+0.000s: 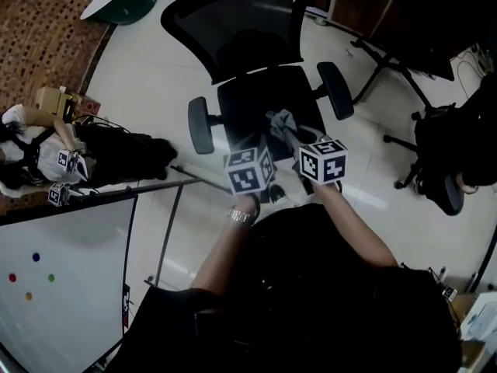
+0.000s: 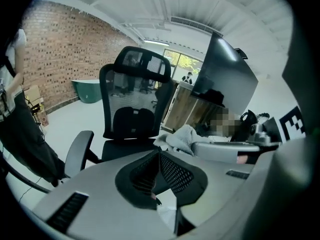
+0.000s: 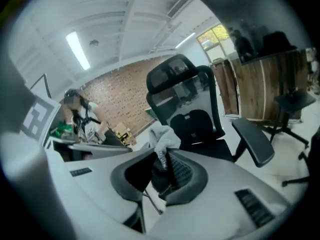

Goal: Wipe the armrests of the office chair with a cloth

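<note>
The office chair [image 1: 256, 61] stands before me, left armrest [image 1: 200, 124] and right armrest [image 1: 335, 89] untouched. My right gripper [image 3: 162, 158] pinches the grey cloth [image 3: 161, 136] over the seat, between them. My left gripper [image 2: 159, 153], jaws pressed together on nothing, hangs just left of the cloth.

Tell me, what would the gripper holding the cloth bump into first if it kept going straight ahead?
Probably the office chair. The right gripper, shut on the cloth, points toward its seat and lower backrest, with nothing else between. Which part comes first is hard to judge.
</note>
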